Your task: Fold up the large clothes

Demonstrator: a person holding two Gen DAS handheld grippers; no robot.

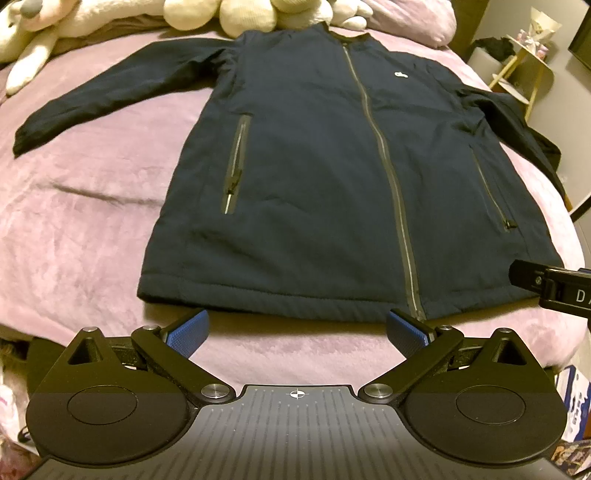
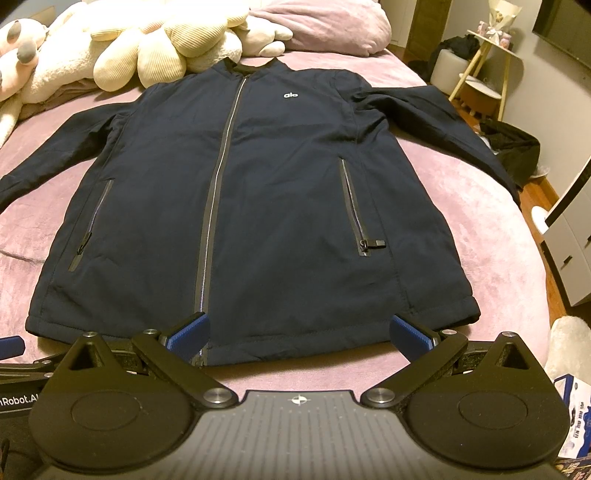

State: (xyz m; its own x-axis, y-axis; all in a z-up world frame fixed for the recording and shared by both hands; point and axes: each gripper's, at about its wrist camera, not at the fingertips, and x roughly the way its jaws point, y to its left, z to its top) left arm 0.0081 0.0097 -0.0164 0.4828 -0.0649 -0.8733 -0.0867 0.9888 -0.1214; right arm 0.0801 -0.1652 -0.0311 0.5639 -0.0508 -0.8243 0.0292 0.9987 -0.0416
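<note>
a bed with a fuzzy lilac blanket (image 2: 480, 206) fills the room under warm, dim light, with cream plush toys (image 2: 162, 40) and a lilac pillow (image 2: 325, 26) piled at 12 o'clock. at 2 o'clock stand a small wooden side table (image 2: 491, 66) and a white stool (image 2: 448, 64) by a pale wall, and wooden floor (image 2: 546, 192) shows at 3 o'clock.

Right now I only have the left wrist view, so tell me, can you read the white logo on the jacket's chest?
Observer: Yes. In the right wrist view the logo reads "alo".
Operator: Where does the far sleeve end?
Observer: The sleeve runs off the bed edge.
Operator: And the right gripper?
Observer: The right gripper is open, empty, over the jacket hem.
</note>
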